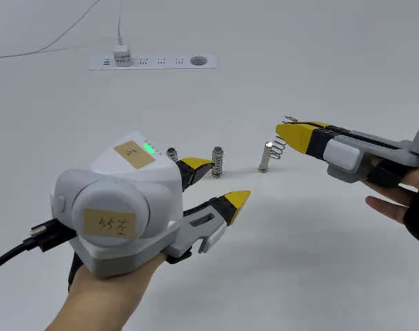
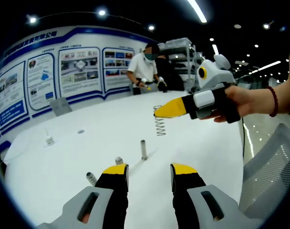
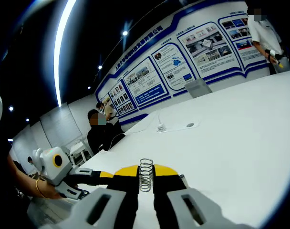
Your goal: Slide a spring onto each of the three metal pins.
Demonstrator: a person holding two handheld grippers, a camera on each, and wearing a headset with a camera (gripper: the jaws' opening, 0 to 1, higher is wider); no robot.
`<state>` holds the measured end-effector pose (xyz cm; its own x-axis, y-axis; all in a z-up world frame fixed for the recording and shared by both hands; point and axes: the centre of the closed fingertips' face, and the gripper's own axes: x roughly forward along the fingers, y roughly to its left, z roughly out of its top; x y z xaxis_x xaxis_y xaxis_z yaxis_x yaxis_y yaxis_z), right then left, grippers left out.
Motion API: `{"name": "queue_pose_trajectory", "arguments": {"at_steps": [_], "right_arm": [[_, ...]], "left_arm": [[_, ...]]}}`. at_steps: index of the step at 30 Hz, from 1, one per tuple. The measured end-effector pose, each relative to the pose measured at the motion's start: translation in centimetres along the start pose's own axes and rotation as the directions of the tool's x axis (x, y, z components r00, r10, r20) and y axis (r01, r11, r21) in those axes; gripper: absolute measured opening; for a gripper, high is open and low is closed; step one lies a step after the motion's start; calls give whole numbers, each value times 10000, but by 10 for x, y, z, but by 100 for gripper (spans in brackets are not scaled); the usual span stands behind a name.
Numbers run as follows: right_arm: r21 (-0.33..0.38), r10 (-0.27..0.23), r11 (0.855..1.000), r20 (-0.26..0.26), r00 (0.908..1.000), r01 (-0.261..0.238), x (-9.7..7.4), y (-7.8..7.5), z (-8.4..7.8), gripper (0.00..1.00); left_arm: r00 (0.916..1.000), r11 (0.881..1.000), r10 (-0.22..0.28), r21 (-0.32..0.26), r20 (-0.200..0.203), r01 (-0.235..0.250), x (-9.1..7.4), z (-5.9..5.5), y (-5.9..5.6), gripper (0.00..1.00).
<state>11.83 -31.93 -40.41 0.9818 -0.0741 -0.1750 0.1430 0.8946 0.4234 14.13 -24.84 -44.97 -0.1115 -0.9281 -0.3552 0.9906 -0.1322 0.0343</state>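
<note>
R tool [image 1: 285, 131] w/ spring [image 1: 278, 146] beside bare pin [image 1: 264, 157]

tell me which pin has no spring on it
The right pin, nearest the right gripper: its shaft is bare, while the middle pin and left pin each carry a spring.

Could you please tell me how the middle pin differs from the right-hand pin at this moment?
The middle pin carries a fitted spring; the right-hand pin is bare. So the middle pin looks ribbed and thicker, while the right-hand pin looks slim and smooth. A loose spring hangs close to the right-hand pin's top, held in the tongs of the right gripper, not by the middle pin. Both stand upright on the white table.
</note>
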Motion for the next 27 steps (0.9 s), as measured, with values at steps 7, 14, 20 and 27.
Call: {"name": "queue_pose_trajectory", "arguments": {"at_steps": [7, 14, 20, 27], "right_arm": [[-786, -282, 9965, 29, 9996, 284, 6, -9, 5, 11], [-1550, -534, 9865, -2, 9986, 527, 13, -18, 8, 11], [-1920, -783, 9784, -12, 9969, 766, 21, -28, 7, 11], [-2144, -1058, 9716, -133, 9943, 1005, 29, -41, 2, 11]], "left_arm": [[9997, 9993, 174, -316, -175, -179, -8, -8, 8, 41], [9984, 9976, 421, -526, -386, -441, -14, -17, 17, 50], [9972, 9945, 634, -813, -397, -665, -17, -21, 25, 58], [9957, 9906, 805, -1072, -461, -850, -19, -27, 30, 66]]}}
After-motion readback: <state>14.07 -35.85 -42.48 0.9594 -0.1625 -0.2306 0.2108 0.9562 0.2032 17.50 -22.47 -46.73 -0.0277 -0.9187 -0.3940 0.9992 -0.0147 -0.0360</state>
